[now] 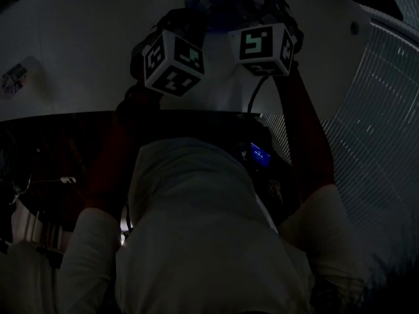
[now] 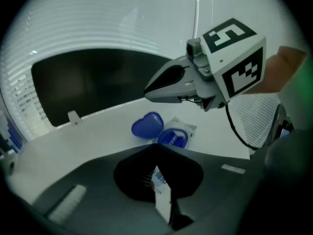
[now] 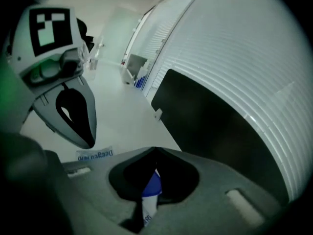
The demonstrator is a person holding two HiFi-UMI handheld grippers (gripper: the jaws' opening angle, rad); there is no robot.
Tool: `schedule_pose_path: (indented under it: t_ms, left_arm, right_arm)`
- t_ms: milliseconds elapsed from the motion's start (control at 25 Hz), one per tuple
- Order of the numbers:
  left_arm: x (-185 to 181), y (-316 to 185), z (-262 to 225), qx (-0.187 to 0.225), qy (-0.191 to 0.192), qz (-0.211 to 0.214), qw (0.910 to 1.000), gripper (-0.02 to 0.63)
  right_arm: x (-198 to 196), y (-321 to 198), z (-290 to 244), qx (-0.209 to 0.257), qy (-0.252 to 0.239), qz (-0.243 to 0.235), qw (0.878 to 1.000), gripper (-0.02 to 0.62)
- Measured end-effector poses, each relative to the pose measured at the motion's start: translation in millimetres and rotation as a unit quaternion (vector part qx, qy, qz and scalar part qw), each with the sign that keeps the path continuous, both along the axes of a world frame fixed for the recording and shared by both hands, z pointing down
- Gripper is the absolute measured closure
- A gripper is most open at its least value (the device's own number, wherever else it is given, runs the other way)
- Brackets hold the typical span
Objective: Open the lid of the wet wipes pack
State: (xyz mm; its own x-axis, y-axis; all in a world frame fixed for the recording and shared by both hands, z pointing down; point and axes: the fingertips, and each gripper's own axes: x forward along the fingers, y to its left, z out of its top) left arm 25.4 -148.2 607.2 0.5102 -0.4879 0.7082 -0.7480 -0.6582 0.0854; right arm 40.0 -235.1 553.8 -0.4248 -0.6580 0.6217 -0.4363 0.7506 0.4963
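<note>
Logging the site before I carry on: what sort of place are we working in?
Probably an indoor office or lab room, though little shows: a plain white table, white slatted blinds behind it, and a dark panel against them, perhaps a window or a screen.

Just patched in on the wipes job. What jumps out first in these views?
In the left gripper view, a blue heart-shaped flap, apparently the lid, stands open at the wet wipes pack lying on the white table. The right tool hangs higher in that picture, jaws together, its black-and-white marker cube large at upper right. The head view is dim; only the two marker cubes stand out, near its top.
</note>
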Motion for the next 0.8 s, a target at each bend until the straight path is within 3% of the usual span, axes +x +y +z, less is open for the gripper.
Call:
schedule_pose_path:
  t_ms: [240,560,800]
  left_arm:
    - [-9.9,-2.8,-69.0,0.068,0.028,-0.026,0.9970,0.604]
    - [-23.5,3.6,-186.0,0.159,0.057,-0.064,0.9835,0.604]
    - [-16.8,24.4,-262.5,0.215,0.076,-0.063,0.9716,0.604]
  right_arm:
    - [3.9,17.6,-89.7,0.034,-0.094,0.035,0.994,0.594]
    - [11.2,57.7,-195.2,0.076,-0.200,0.070,0.974,0.594]
    - [19.2,99.7,-268.7,0.095,-0.318,0.087,0.939,0.594]
